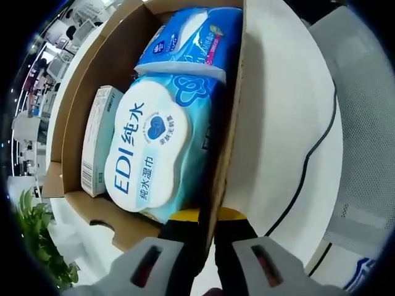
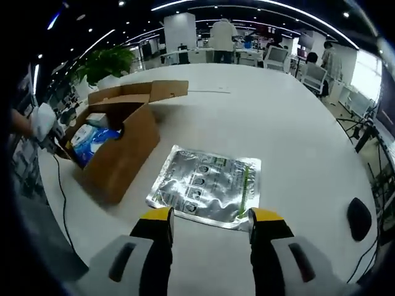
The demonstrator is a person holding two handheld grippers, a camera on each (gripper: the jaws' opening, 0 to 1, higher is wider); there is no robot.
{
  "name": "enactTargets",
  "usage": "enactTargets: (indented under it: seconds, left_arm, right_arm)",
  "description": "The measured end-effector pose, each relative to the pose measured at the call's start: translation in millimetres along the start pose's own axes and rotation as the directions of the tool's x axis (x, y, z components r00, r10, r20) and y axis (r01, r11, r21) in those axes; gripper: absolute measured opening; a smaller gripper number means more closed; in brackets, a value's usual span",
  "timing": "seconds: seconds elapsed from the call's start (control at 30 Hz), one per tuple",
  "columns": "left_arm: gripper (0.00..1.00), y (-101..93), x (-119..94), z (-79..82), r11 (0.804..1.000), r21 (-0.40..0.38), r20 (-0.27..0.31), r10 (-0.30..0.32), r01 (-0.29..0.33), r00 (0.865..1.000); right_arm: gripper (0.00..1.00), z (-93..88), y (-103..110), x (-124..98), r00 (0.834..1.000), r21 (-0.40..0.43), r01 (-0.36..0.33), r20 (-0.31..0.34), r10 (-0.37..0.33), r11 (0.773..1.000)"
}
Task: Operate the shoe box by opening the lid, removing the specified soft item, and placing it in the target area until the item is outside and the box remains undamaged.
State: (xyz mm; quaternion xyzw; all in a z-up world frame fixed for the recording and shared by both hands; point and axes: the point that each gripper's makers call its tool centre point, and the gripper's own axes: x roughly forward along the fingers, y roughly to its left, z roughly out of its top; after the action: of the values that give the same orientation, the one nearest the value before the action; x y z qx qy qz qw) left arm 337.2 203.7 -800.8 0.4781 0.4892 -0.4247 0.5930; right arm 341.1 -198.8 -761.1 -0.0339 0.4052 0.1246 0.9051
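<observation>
The open cardboard shoe box (image 1: 231, 123), its wall pinched by the left tongs (image 1: 207, 240), holds a pale-blue wipes pack (image 1: 154, 148); the right tongs (image 2: 210, 231) are spread over the worktop (image 2: 284, 123).

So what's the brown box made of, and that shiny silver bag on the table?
The box looks like plain brown cardboard: matte, with folded flaps and raw cut edges. The silver bag looks like thin foil or metallised plastic; it is glossy, crinkled and throws back the ceiling light. Which of the two cannot be told by look alone. It lies flat on the white table, beside the box.
</observation>
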Motion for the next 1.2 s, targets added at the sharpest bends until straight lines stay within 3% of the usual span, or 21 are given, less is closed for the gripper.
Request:
enactTargets:
  seconds: [0.27,0.4,0.6,0.87,1.03,1.2]
  left_arm:
    - [0.02,-10.9,-2.6,1.3,0.999,0.01,0.017,-0.032,0.031,0.999]
    - [0.03,-8.7,-1.9,0.9,1.0,0.013,0.025,-0.011,0.011,1.0]
    - [0.03,-13.2,-4.4,2.5,1.0,0.029,0.068,0.003,-0.005,0.998]
    - [0.04,-11.1,-3.6,3.5,1.0,0.007,0.054,-0.02,0.019,0.998]
    - [0.04,-10.0,-3.8,2.9,1.0,0.006,0.059,-0.002,0.002,0.998]
    - [0.05,-8.2,-2.8,3.0,0.999,-0.032,0.044,-0.025,0.026,0.999]
  right_arm:
    - [0.48,5.9,-1.6,-3.0,1.0,-0.088,0.002,-0.01,-0.003,0.996]
    - [0.61,11.2,-4.4,-2.7,1.0,-0.076,0.017,0.012,-0.016,0.997]
    - [0.6,10.8,3.8,2.1,1.0,-0.125,0.013,0.001,-0.013,0.992]
    - [0.59,6.8,-0.9,8.0,0.999,-0.18,0.005,-0.047,-0.014,0.984]
    - [0.58,15.7,-1.2,11.6,0.999,-0.168,0.002,-0.033,-0.007,0.986]
    - [0.58,17.7,2.2,17.5,0.999,-0.179,-0.015,-0.031,0.01,0.984]
